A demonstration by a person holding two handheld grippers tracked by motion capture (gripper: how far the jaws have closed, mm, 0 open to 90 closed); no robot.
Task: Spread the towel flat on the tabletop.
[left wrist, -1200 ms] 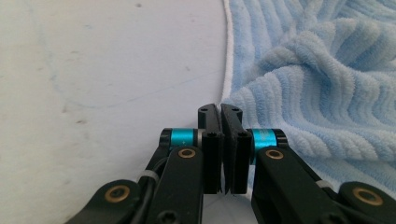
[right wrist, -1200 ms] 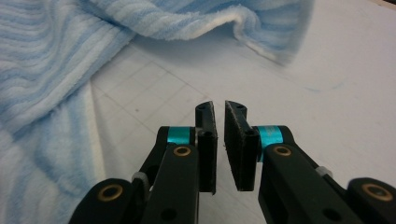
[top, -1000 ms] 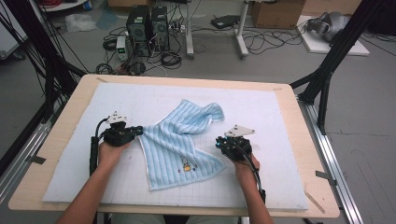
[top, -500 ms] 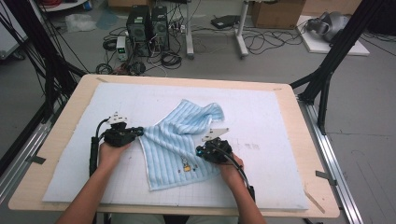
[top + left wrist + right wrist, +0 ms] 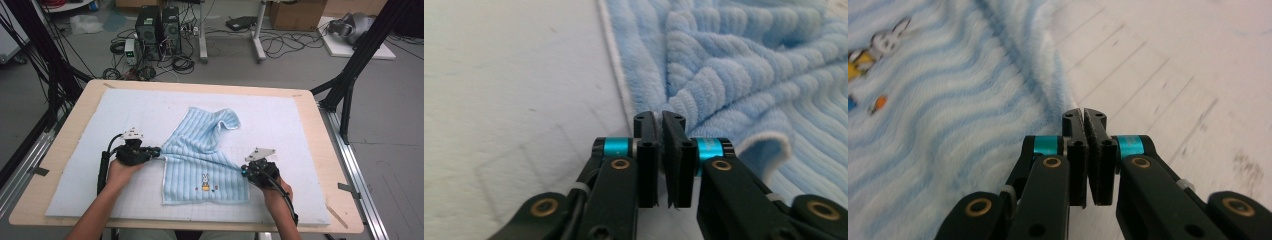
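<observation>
Grey floor with black cables and computer towers (image 5: 157,27) at the back; in front, a pale wooden table (image 5: 70,125) under a white, faintly gridded foam mat (image 5: 125,115).

At the left, the left gripper (image 5: 156,151), low over the mat. Just been easing its jaws open a little, yet pinched on the hem of the light blue ribbed terry towel (image 5: 205,160), with folds bunching toward the tips (image 5: 660,120). Ahead of those tips and off to their right, thick plush ridges (image 5: 749,65); to their left, bare mat.

Between the two tools, a taut crease across the cloth, and on the person's side of it a small embroidered rabbit (image 5: 205,181).

At the right, the right gripper (image 5: 243,171), clamped tight on the towel's opposite edge (image 5: 1084,116). Left of its jaws, wavy blue pile (image 5: 948,125) and the rabbit (image 5: 885,30); right of them, scuffed white mat.

Probably light, limp and soft in handling: no stiffness, sagging wherever unsupported, grippy pile unlikely to slip. Best taken at the white-bound hem or a corner, pinching one layer only; far corner (image 5: 227,117) curled over and likely to need flattening.
</observation>
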